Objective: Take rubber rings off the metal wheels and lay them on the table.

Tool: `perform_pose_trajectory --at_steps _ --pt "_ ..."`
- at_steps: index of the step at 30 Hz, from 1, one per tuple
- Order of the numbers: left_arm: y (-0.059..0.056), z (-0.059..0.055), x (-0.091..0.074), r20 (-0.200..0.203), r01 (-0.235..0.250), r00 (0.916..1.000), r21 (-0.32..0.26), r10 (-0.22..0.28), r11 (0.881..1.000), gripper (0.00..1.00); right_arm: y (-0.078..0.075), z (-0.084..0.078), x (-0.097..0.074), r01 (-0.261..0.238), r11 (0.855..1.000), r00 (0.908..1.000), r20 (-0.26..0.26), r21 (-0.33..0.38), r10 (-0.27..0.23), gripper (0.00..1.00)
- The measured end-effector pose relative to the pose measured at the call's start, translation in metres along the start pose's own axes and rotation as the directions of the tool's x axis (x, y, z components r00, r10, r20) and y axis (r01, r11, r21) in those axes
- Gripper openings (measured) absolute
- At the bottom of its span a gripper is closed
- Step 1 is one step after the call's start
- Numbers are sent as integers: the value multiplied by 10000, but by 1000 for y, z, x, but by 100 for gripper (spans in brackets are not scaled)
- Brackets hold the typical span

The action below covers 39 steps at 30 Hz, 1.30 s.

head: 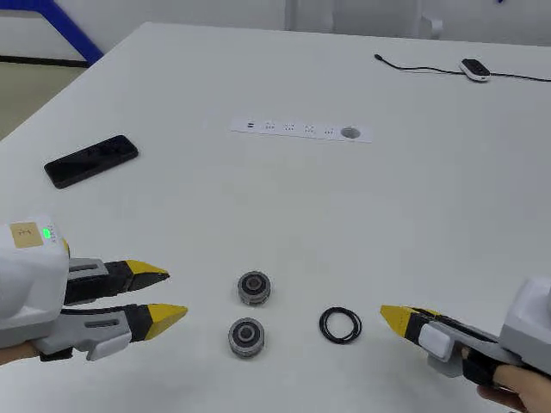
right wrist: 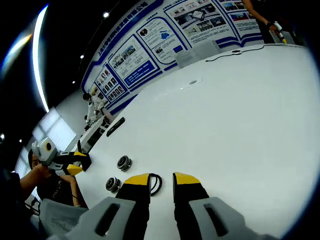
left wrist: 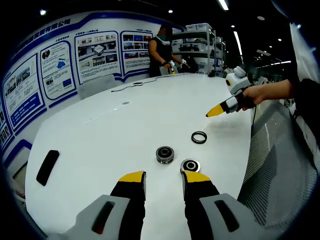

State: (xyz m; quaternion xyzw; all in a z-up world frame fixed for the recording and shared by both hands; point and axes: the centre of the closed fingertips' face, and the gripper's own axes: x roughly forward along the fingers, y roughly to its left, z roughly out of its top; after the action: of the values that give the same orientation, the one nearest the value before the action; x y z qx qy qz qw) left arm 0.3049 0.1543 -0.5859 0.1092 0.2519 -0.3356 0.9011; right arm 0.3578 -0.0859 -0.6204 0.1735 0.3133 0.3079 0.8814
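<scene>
left gripper [head: 172, 293] and right gripper [head: 389, 314] hover with jaws apart, empty; near wheel [head: 246, 336], far wheel [head: 254, 287] and loose rings [head: 340, 325] lie between them.

White table [head: 387, 215], poster wall [left wrist: 95, 50], ceiling spotlights [left wrist: 170, 11]

The left gripper [head: 176, 293] is a boxy white housing with a small tan square sticker [head: 26, 234] and a lit green indicator [head: 47, 232]. It has pale grey side plates and two black tapered jaws ending in pointed yellow tips. The right gripper [head: 389, 314] is of the same make, with a white and grey shell, black wedge-shaped jaws and yellow tips. In both gripper views each grey jaw shoulder carries a dark oval slot.
</scene>
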Motion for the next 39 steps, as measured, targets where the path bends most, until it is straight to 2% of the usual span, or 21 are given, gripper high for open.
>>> perform_pose_trajectory --at_steps 5,11,14,18,19,21,25,26,28,30,31,32,33,34,36,38,39 --pt "-11 2 -4 196 189 9996 6 -189 9998 36 0 14 -17 -80 9953 9991 398 -965 119 24" --pt "-22 -4 -7 249 295 9993 -36 -294 9996 41 9 20 -30 -504 9765 9978 327 -2094 585 31" --pt "-28 -7 -9 303 354 9989 47 -356 9994 42 13 17 -36 -822 9558 9963 17 -2822 862 36" --pt "-34 -8 -11 442 364 9984 59 -366 9993 45 18 12 -41 -1171 9313 9931 -350 -3450 1119 42" --pt "-35 -8 -11 474 323 9983 85 -326 9994 46 21 10 -42 -1311 9187 9914 -474 -3726 1223 43" --pt "-36 -9 -12 466 267 9985 124 -273 9996 47 24 8 -43 -1444 9098 9895 -553 -3892 1334 45" --pt "-38 -10 -14 455 84 9989 279 -97 9996 51 26 3 -43 -1509 9014 9885 -722 -4058 1329 47" --pt "-38 -10 -15 537 52 9985 243 -65 9997 52 26 1 -44 -1489 8962 9886 -825 -4180 1258 47" --pt "-37 -11 -16 583 -25 9983 239 11 9997 55 26 -3 -45 -1477 8763 9881 -1077 -4585 1102 48" --pt "-38 -14 -16 510 -68 9987 325 52 9994 56 27 -7 -45 -1494 8701 9869 -1258 -4698 1015 49" --pt "-39 -15 -16 500 -58 9987 347 41 9994 58 27 -9 -46 -1548 8574 9854 -1391 -4908 982 49" --pt "-40 -16 -16 503 -50 9987 342 32 9994 60 29 -14 -46 -1736 8321 9806 -1705 -5268 966 50" --pt "-40 -16 -16 522 -46 9986 331 29 9994 61 29 -17 -47 -1796 8196 9782 -1872 -5441 901 52" --pt "-40 -17 -16 586 -37 9983 307 19 9995 63 29 -19 -46 -1844 7932 9766 -1990 -5804 815 53" --pt "-39 -17 -16 654 -102 9978 233 87 9997 65 32 -20 -45 -1945 7507 9753 -2059 -6313 795 57" --pt "-39 -17 -16 674 -133 9977 192 119 9997 67 37 -21 -45 -2077 7411 9734 -2099 -6384 920 58" --pt "-38 -17 -16 706 -172 9974 149 161 9997 67 39 -20 -45 -2121 7302 9731 -2093 -6495 964 59"
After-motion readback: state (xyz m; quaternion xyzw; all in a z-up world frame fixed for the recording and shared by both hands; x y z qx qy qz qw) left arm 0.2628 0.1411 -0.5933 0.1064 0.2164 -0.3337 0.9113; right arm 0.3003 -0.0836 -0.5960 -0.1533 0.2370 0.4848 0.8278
